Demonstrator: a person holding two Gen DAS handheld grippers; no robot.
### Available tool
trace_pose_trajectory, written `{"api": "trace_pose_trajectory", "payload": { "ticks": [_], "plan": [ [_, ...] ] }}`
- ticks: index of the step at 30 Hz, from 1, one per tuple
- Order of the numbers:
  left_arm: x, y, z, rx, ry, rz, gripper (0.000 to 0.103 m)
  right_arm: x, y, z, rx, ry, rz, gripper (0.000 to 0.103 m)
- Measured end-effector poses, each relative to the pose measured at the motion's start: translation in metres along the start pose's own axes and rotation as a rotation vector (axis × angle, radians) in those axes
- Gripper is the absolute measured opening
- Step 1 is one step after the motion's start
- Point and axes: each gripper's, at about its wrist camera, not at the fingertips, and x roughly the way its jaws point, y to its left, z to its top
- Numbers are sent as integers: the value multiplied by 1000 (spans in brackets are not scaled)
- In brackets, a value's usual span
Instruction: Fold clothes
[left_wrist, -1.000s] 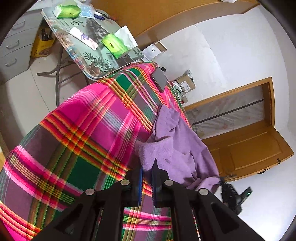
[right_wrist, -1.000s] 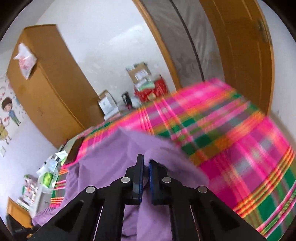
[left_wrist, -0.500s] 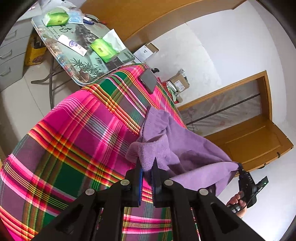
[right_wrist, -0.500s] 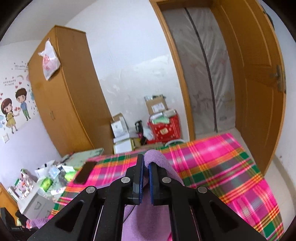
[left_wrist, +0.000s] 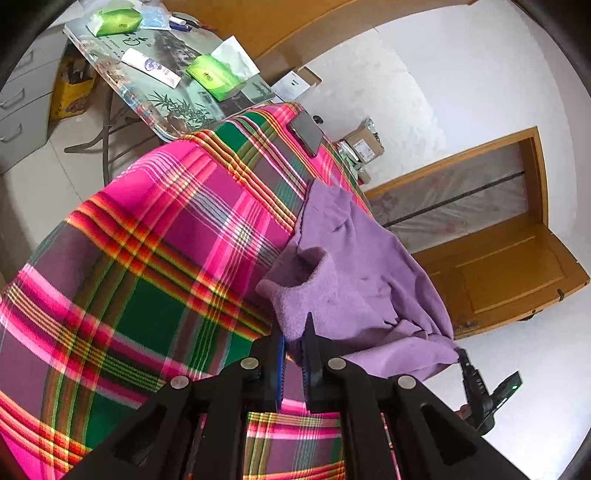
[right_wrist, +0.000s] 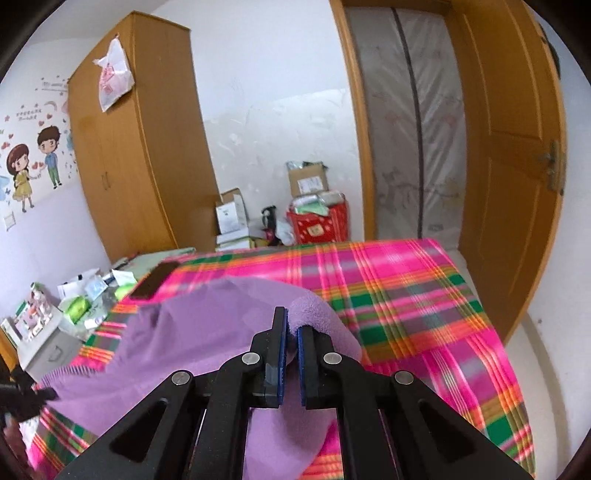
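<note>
— So where is the purple sweater lying?
— Centre frame, on the plaid bed. I'm pinching its soft, floppy edges with left gripper and right gripper; corners are gripping best.

phone: dark, lies on plaid bedspread nr far corner
wardrobe: wood, plastic bag hung on top
boxes: stacked by doorway

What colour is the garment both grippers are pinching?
Plain purple garment, fuzzy at the cuff; the left wrist view shows it best, over the plaid cloth.
</note>
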Motion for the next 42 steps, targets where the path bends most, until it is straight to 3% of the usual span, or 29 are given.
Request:
{"api": "trace_pose_trajectory", "payload": {
  "ticks": [7,14,18,25,30,33,35,42],
  "plan": [
    [-18,-7,-16,35,-1,-12,7,-11,-28,-16,49,55,7,5],
    [-7,10,-34,-5,66,12,7,-5,-8,-17,-125,174,-17,11],
    [-11,19,-38,-34,59,3,7,-14,27,-13,-286,194,-12,26],
    [-8,28,-42,-46,77,1,7,-20,86,-9,-572,250,-102,28],
    [3,42,-42,-89,107,-5,7,-8,106,-4,-667,289,-89,35],
    [8,44,-42,-85,120,-4,8,2,127,2,-689,260,30,35],
    [10,42,-42,-72,122,1,8,19,149,7,-692,238,159,35],
    [13,44,-42,-83,118,-10,8,130,244,4,-804,246,352,35]
  ]
}}
